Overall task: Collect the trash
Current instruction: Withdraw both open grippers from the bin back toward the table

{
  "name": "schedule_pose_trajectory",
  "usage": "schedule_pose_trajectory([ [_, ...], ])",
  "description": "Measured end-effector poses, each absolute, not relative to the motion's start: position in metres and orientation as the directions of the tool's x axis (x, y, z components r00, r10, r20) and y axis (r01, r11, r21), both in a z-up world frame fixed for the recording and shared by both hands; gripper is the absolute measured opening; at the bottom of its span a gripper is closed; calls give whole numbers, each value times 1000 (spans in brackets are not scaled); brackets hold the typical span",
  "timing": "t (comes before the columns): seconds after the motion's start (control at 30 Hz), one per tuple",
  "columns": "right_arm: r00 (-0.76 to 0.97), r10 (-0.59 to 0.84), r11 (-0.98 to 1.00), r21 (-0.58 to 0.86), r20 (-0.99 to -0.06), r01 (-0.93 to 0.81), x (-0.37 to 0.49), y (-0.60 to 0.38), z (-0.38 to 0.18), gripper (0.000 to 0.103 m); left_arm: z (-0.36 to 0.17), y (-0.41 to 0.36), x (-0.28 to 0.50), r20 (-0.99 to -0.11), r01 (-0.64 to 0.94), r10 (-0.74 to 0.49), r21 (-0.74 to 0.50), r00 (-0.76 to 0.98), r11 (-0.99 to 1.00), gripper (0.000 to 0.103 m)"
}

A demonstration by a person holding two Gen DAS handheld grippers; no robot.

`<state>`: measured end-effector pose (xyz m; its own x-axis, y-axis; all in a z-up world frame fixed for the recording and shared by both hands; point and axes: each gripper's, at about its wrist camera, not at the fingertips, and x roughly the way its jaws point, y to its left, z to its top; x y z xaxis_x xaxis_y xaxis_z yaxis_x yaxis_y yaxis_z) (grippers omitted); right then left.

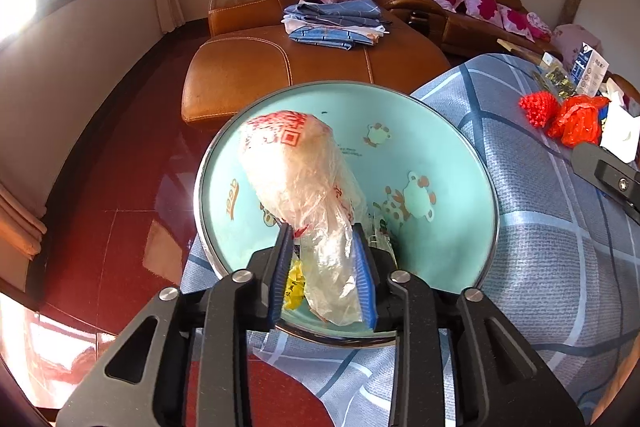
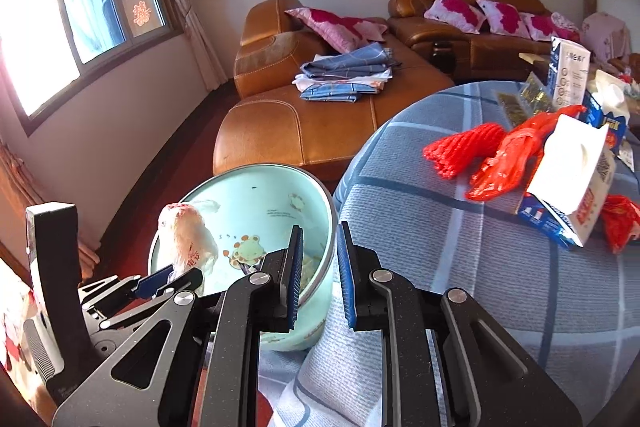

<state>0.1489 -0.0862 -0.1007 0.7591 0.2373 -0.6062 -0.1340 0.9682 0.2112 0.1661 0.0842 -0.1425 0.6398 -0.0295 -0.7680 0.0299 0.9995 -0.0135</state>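
Seemingly, left claw (image 1: 324,267) pinches the crumpled plastic bag (image 1: 304,183) over the basin (image 1: 460,195); right claw (image 2: 318,275) gapes empty.

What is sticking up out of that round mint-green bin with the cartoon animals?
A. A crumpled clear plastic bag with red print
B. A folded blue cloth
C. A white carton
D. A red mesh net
A: the crumpled clear plastic bag with red print stands in the round mint-green bin, between the left claw's blue pads.
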Motion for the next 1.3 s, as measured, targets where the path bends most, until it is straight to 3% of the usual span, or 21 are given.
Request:
schedule_pose_trajectory([
  [0.3,786,199,970,234,-585,-71,127,-112,-96,20,-124,79,154,-731,17,-8,5,682,1000,58],
  [0.37,795,182,971,235,-579,-51,121,-119,-94,31,-120,76,152,-726,16,-6,7,687,1000,62],
  [0.53,808,143,972,234,-571,-7,112,-139,-93,38,-112,69,145,-714,12,11,27,700,1000,72],
  [0.97,811,10,944,272,-585,185,84,-221,-107,41,-104,34,126,-695,60,-6,53,719,997,84],
  [1.3,799,-44,905,314,-600,286,63,-274,-119,42,-113,-8,118,-713,149,-73,44,698,988,85],
])
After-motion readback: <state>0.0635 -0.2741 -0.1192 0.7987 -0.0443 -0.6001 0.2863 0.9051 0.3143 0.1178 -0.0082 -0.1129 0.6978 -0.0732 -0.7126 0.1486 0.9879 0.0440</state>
